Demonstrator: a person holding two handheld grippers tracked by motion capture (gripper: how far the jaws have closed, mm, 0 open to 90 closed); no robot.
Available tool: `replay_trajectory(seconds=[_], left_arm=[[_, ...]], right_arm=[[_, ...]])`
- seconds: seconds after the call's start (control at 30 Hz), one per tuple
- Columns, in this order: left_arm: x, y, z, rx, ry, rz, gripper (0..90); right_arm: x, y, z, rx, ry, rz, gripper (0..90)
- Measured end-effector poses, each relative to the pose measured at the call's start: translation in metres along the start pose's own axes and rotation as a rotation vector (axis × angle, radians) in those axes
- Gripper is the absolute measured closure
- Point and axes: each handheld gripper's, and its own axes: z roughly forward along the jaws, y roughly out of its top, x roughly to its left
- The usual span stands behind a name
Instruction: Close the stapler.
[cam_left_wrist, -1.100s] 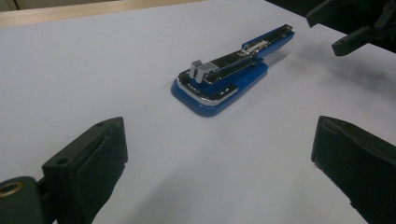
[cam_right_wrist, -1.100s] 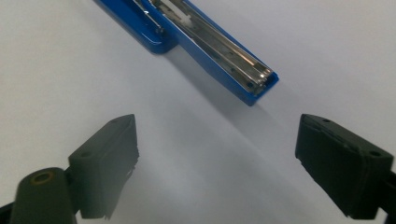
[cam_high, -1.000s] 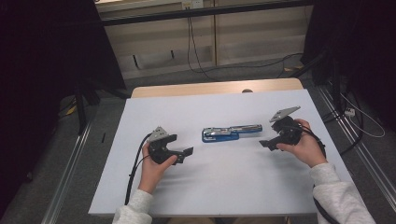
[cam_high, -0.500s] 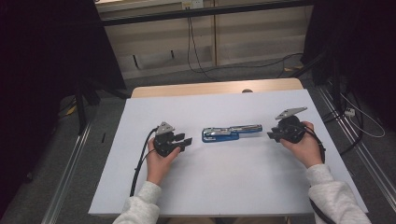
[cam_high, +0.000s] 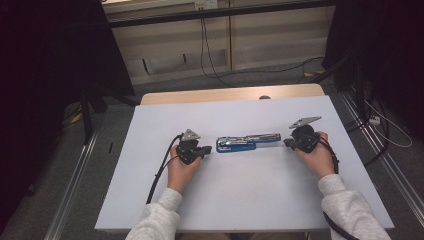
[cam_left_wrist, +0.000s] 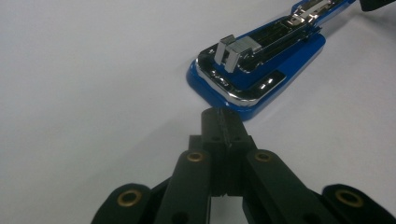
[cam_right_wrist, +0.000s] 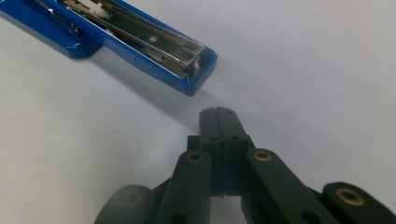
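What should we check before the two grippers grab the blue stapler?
1. Stapler lies flat on the white table, opened out long: ok.
2. Left gripper sits at the stapler's wide blue end, jaws pressed together, so it must open first: not ok.
3. Right gripper sits near the narrow metal end, jaws also together: not ok.
4. Neither gripper is touching the stapler in its own gripper view, a small gap shows: ok.
5. Nothing else lies between the grippers and the stapler: ok.
6. Whether staples are loaded: cannot tell.
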Motion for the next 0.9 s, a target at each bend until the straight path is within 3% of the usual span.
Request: replay_trajectory(seconds=[0.07,0.17,0.37,0.57,0.9], left_arm=[[0.0,0.001,0.001,0.019,-0.011,0.016,90.0],[-0.002,0.002,0.005,0.004,-0.005,0.008,90.0],[-0.004,0.004,0.01,0.023,-0.025,0.021,90.0],[-0.003,0.005,0.015,0.022,-0.014,0.022,89.9],[-0.003,0.007,0.018,0.032,-0.004,0.031,89.6]], right_arm=[[0.001,0.0,0.002,-0.003,0.003,-0.004,90.0],[0.002,0.001,0.004,-0.005,0.01,-0.002,90.0],[0.006,0.005,0.009,-0.006,0.012,-0.014,90.0],[0.007,0.005,0.009,-0.009,0.014,-0.012,90.0],[0.009,0.01,-0.001,-0.068,0.025,-0.02,89.3]])
